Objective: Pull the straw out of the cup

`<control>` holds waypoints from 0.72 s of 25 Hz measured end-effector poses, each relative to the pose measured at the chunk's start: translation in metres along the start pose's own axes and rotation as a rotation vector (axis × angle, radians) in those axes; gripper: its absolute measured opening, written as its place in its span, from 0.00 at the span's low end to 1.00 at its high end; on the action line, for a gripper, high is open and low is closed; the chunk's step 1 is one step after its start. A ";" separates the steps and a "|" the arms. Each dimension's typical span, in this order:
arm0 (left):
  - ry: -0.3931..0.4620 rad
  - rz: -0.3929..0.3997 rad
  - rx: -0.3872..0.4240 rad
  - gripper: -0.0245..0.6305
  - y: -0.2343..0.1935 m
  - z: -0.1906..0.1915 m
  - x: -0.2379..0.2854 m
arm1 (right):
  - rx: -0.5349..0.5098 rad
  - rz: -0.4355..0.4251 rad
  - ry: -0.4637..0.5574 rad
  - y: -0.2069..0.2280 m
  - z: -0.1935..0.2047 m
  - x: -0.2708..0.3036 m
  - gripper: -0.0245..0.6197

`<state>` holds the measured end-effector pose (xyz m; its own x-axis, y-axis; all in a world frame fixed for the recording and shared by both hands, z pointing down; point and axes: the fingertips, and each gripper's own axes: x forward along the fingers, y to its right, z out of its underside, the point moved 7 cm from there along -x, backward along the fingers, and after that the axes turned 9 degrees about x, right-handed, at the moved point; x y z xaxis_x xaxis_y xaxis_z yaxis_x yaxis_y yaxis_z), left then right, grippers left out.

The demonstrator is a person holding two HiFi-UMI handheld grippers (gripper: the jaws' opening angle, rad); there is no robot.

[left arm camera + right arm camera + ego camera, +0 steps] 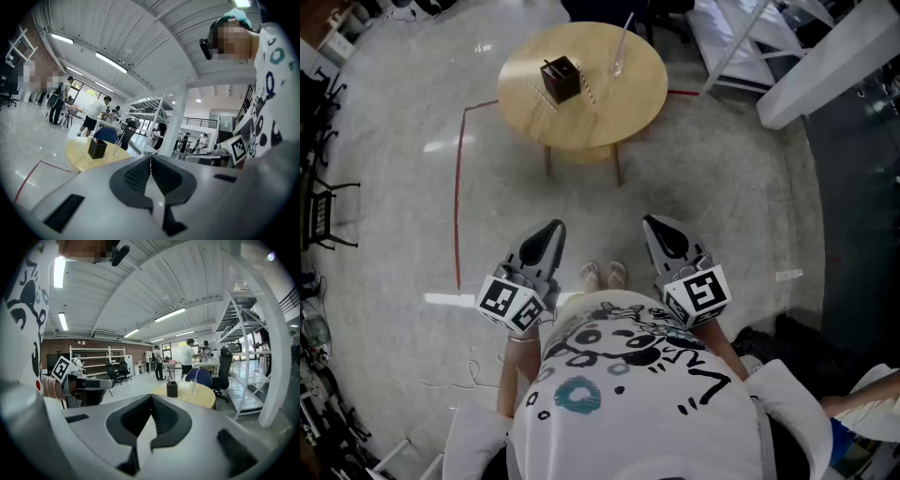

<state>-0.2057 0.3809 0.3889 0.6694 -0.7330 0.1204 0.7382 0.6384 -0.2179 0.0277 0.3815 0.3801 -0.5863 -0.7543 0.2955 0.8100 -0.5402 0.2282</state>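
Note:
A clear cup (618, 66) with a pale straw (625, 34) standing in it sits at the far right side of a round wooden table (600, 117). A black box (561, 79) stands beside it to the left. My left gripper (551, 231) and right gripper (655, 225) are both shut and empty, held close to the person's body, well short of the table. In the left gripper view the cup (116, 148) is small and distant beyond the shut left gripper (151, 156). The right gripper view has the cup (193, 387) above the shut right gripper (151, 397).
Red tape (457, 187) marks the floor left of the table. White shelving (741, 47) stands at the back right, black chairs (323, 211) at the left. A blue chair (199, 376) and several people (96, 115) are behind the table.

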 end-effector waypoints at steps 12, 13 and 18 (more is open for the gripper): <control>-0.006 0.008 -0.001 0.07 0.001 0.000 0.005 | 0.049 0.012 0.045 0.006 -0.003 -0.003 0.08; -0.007 0.008 0.002 0.07 0.002 -0.001 0.006 | 0.074 0.018 0.064 0.009 -0.004 -0.004 0.08; -0.012 0.001 0.020 0.07 0.007 -0.002 0.014 | 0.095 0.041 0.104 0.025 -0.008 -0.014 0.08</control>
<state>-0.1917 0.3745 0.3868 0.6708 -0.7298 0.1322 0.7393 0.6436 -0.1983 0.0564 0.3753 0.3743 -0.5444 -0.8121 0.2102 0.8254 -0.4740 0.3066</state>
